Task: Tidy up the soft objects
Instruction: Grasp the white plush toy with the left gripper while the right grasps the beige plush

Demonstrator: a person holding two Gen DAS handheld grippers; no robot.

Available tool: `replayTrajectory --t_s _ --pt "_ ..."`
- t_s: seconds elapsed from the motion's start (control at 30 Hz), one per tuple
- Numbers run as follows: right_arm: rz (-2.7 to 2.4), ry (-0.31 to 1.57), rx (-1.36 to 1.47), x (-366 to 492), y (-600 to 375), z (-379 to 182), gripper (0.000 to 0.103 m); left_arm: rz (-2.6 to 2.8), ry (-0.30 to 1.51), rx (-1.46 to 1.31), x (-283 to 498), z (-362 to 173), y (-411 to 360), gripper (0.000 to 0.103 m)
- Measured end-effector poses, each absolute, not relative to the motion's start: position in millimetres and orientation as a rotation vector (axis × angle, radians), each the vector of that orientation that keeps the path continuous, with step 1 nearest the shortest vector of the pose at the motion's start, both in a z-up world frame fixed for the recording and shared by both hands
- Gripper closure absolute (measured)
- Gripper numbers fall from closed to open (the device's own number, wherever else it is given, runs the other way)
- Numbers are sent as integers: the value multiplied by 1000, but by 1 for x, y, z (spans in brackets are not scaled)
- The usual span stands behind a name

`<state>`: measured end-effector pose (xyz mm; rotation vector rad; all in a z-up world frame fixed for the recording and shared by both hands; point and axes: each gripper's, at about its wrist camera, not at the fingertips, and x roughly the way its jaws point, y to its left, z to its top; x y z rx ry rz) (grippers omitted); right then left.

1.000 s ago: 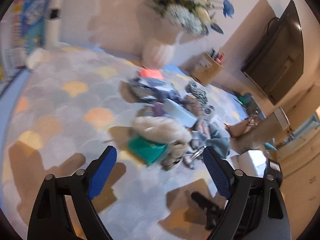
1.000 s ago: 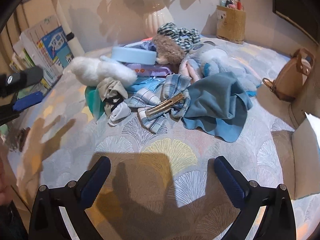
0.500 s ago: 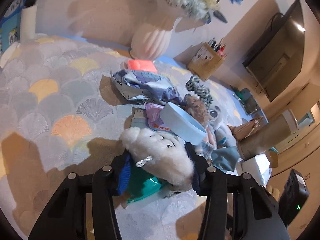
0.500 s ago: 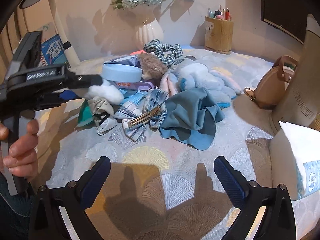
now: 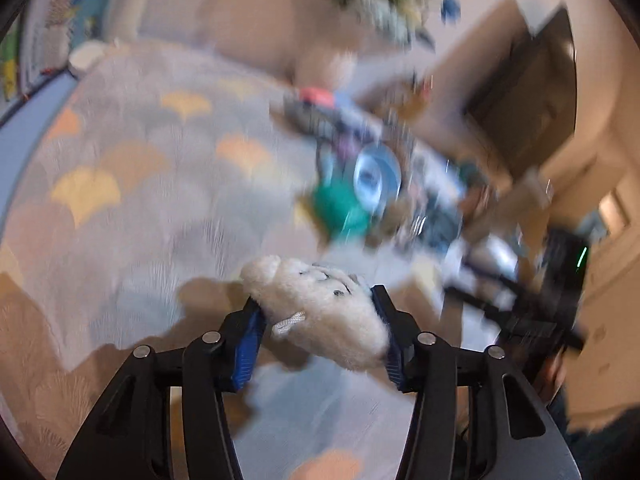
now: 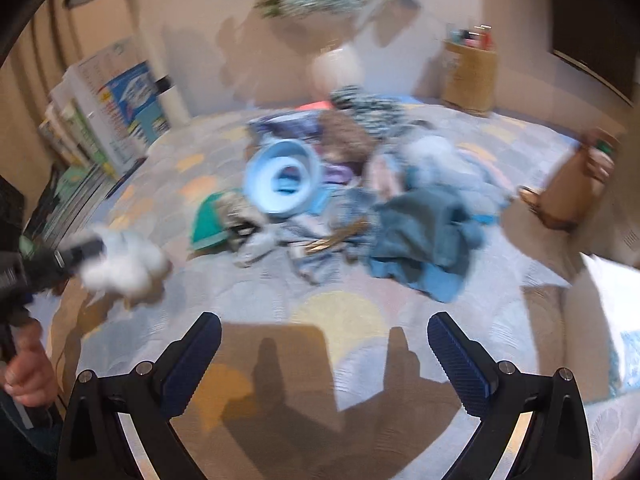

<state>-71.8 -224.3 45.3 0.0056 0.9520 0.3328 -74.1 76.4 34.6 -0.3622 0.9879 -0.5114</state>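
A white fluffy plush toy sits between the blue pads of my left gripper, which press its sides; the jaws are opening a little. It hangs above the patterned tablecloth, left of the pile of soft things. From the right wrist, the plush and the left gripper appear at far left, blurred. My right gripper stands open over bare cloth in front of the pile, with nothing between its fingers. The pile holds a blue towel, a teal cloth and a light blue ring.
A white vase with flowers and a woven pen holder stand at the back. A brown bag is at the right, with a white box nearer. Books line the left edge. A person's hand grips the left tool.
My left gripper shut on the white plush in the pile and carried it off to the left, away from the heap. The light blue ring tipped up. My right gripper stayed put.
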Motion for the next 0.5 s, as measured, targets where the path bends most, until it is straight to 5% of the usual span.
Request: replayTrajectory --t_s 0.07,0.2,0.5 --pt "359 958 -26 -68 -209 48 0 -508 1005 -310 -77 31 74 32" --pt "408 985 -42 -52 -184 49 0 -432 996 -235 -79 34 83 24" --pt "498 1016 29 -15 -163 44 48 -485 1000 4 -97 40 65 24"
